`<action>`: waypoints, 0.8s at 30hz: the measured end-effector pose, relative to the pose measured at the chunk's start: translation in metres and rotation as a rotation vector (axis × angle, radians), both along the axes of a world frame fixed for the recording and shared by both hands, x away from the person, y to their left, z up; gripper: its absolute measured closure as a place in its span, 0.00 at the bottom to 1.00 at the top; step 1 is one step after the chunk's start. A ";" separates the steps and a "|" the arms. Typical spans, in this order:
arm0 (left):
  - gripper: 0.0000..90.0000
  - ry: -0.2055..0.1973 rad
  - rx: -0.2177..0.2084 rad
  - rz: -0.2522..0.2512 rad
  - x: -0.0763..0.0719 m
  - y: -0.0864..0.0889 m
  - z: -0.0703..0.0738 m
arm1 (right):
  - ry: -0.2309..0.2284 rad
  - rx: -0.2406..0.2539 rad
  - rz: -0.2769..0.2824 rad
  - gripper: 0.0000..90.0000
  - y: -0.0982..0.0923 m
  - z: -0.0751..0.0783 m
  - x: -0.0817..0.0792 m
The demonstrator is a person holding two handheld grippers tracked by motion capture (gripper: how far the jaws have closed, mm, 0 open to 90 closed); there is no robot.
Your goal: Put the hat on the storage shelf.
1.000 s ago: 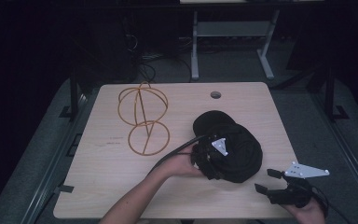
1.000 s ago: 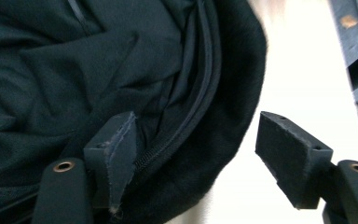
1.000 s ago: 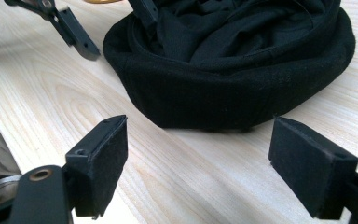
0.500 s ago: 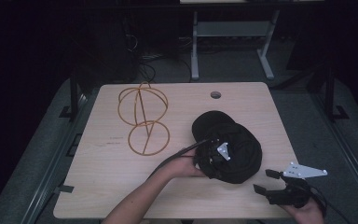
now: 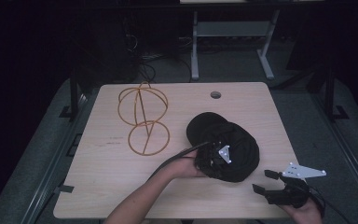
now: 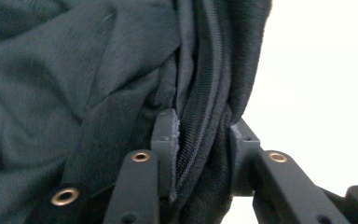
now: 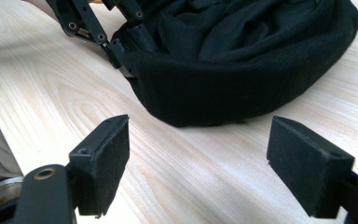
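Note:
A black fabric hat (image 5: 238,142) lies on the right half of the wooden table (image 5: 112,186). My left gripper (image 5: 213,159) reaches into its near left edge. In the left gripper view its jaws have just been closing and now pinch the hat's folded rim (image 6: 200,107) between the pads (image 6: 166,133). The right gripper view shows the hat (image 7: 242,56) with the left gripper (image 7: 121,44) clamped on its edge. My right gripper (image 5: 262,181) rests near the table's front right corner, open, with bare wood between its pads (image 7: 103,154).
A gold wire stand (image 5: 142,116), a wire globe over a ring base, stands on the left half of the table. A round cable hole (image 5: 215,94) sits near the far edge. A white desk frame (image 5: 233,32) stands behind the table.
The left gripper's jaws have closed onto the hat's rim, with the hand shifting slightly into the hat. The right gripper has stayed where it was.

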State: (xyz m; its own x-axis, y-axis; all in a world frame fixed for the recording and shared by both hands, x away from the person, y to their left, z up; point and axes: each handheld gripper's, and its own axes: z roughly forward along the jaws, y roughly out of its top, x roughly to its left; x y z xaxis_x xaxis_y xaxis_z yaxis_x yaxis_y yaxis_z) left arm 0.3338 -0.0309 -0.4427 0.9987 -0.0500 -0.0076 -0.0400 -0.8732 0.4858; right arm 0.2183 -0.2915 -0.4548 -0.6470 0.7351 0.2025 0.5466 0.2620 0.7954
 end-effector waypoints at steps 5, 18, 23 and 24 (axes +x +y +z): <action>0.86 0.011 -0.027 -0.020 -0.003 -0.003 0.004 | -0.012 0.015 -0.016 0.24 -0.002 0.000 0.000; 0.88 0.045 -0.106 -0.006 -0.003 0.002 0.021 | -0.035 0.055 -0.028 0.19 -0.004 0.002 -0.002; 0.88 0.085 -0.154 0.005 -0.004 0.006 0.029 | -0.033 0.050 -0.025 0.18 -0.001 0.002 -0.001; 0.88 0.091 -0.161 0.008 -0.004 0.007 0.031 | -0.034 0.050 -0.024 0.18 -0.001 0.002 -0.001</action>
